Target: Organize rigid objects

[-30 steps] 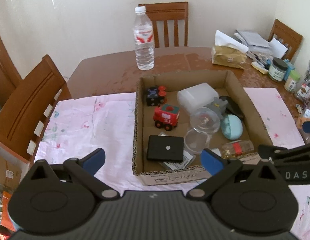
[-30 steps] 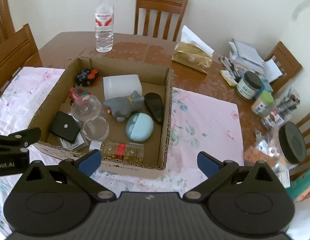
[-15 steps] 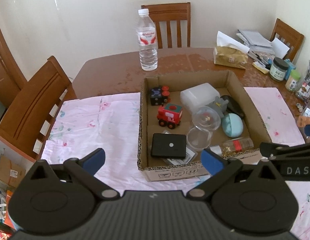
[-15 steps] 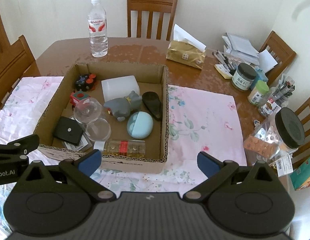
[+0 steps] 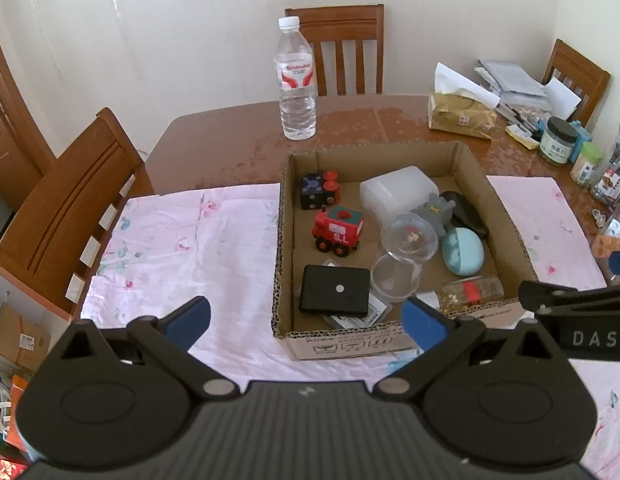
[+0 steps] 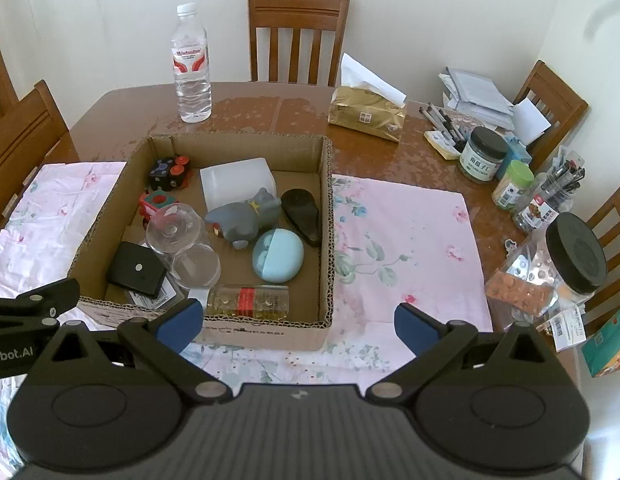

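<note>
Left hand-held gripper [image 5: 306, 320]: blue-padded fingers spread wide apart, holding nothing, raised above the pink floral cloth [image 5: 182, 248] on the brown wooden table [image 5: 230, 148]. Right hand-held gripper [image 6: 296, 322]: fingers likewise wide apart and empty.

Ahead of both, between them, sits the open brown cardboard box [image 6: 327, 216]. Contents:
- black flat square case [image 5: 335, 291], nearest the left hand-held gripper;
- red wooden toy train [image 5: 337, 231] beyond it;
- clear plastic domes [image 6: 178, 230];
- grey toy animal [image 6: 246, 216];
- light blue oval case [image 6: 278, 255];
- clear rectangular bottle with red label [image 6: 250, 301], lying just ahead of the right hand-held gripper's left finger.

A clear plastic water bottle [image 5: 296, 80] stands beyond the box.
</note>
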`<state>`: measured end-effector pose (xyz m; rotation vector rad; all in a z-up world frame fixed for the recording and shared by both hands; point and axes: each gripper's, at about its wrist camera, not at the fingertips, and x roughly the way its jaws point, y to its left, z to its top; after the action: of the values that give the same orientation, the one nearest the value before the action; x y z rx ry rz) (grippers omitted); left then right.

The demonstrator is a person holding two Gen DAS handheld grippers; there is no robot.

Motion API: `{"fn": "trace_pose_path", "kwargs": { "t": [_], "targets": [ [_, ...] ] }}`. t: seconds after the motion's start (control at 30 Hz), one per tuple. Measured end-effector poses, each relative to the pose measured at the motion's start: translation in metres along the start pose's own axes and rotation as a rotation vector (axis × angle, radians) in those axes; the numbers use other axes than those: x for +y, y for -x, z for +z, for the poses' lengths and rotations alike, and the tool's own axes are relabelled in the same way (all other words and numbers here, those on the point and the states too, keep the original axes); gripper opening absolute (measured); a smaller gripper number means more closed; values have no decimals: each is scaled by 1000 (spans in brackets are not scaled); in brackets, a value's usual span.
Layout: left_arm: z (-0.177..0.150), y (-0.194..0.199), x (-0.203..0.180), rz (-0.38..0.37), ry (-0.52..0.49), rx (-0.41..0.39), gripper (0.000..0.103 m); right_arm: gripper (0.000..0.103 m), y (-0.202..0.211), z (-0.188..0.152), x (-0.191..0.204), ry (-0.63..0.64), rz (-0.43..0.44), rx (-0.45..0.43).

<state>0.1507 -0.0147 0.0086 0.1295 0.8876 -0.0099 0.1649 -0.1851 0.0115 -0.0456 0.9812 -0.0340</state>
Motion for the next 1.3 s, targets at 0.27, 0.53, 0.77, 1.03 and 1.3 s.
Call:
{"fn": "trace_pose_path", "kwargs": {
  "t": [0.27,0.53,0.77,1.03,1.3],
  "targets": [
    [1,-1,-1,6,4,3,102,103,0,-2,1,3,4,5],
    [2,-2,1,16,10,11,102,103,-2,-2,4,10,3,8],
    [2,-3,2,21,16,20,102,103,-1,-1,5,9,3,12],
    [2,-2,3,27,18,26,102,103,-2,-2,4,7,5,13],
    [2,-1,4,30,24,29,102,103,-1,-1,3,9,7,13]
  ]
}}
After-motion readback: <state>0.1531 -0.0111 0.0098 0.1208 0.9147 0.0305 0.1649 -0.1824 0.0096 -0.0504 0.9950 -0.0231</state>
